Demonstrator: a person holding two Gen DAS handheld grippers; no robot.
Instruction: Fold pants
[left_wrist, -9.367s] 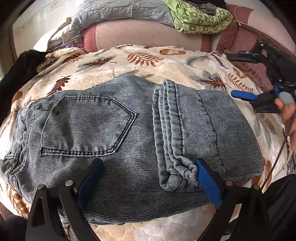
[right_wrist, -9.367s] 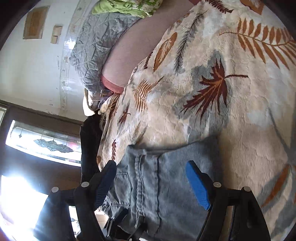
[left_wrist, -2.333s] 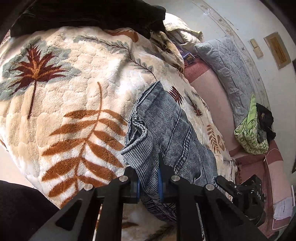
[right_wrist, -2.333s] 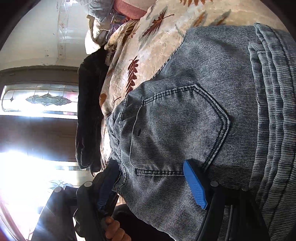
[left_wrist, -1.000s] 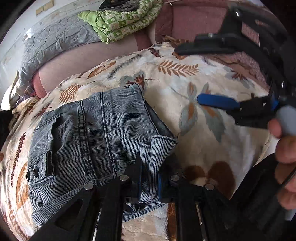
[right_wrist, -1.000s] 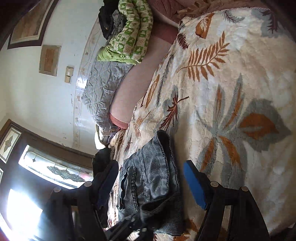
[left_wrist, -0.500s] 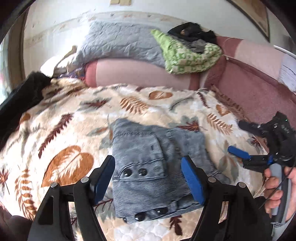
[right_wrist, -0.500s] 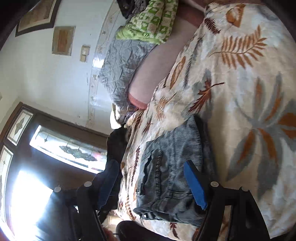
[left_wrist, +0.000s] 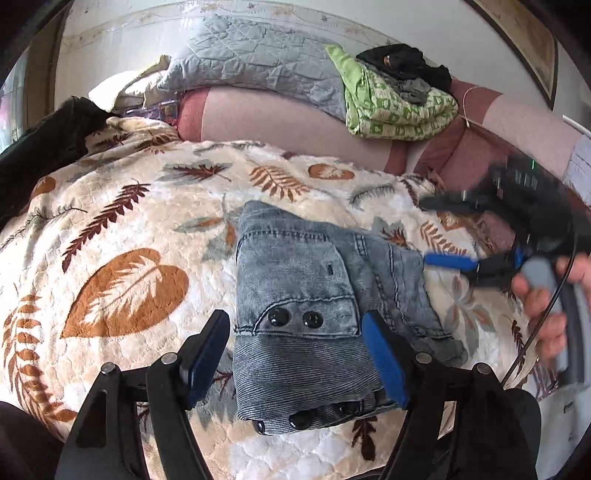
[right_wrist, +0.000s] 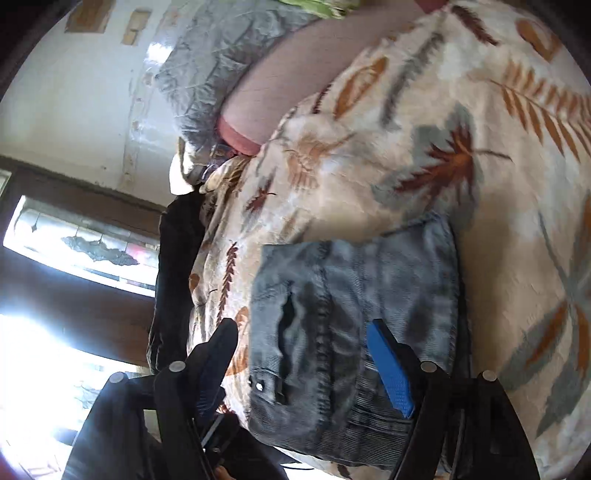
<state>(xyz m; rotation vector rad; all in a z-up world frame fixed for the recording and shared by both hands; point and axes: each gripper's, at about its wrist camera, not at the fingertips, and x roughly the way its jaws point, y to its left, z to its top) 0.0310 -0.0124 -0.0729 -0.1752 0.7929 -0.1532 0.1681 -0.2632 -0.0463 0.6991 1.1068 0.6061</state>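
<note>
— Two grippers, both w/ fingers spread apart, nothing pinched in either. Agree?

— Yep. Left gripper (left_wrist: 295, 354) hangs above the near end of the pants (left_wrist: 317, 295), blue pads either side of the bundle, not pressing it. Right gripper (left_wrist: 447, 232) is off at the right edge of the denim, blurred, a hand (left_wrist: 550, 306) round its grey handle.

— Where do the pants sit exactly?

— Folded into a compact grey-blue packet, lying flat on the leaf-print blanket (left_wrist: 122, 266), roughly mid-bed, nearer the front edge. Pocket flap w/ two dark snaps faces up; more snaps along the near hem.

— From the right wrist view?

— Same packet (right_wrist: 354, 314), seen sideways. Right gripper (right_wrist: 306, 354) straddles its near part; blue pad over the denim, the dark one out over the blanket. Can't tell if that pad touches cloth, but no clamp.

— Background?

— Grey quilt (left_wrist: 255, 62) and a green patterned cloth (left_wrist: 395, 107) piled on the pink sofa back (left_wrist: 266, 118), dark garment (left_wrist: 51, 144) at far left, bright window (right_wrist: 77, 251) beyond.
</note>
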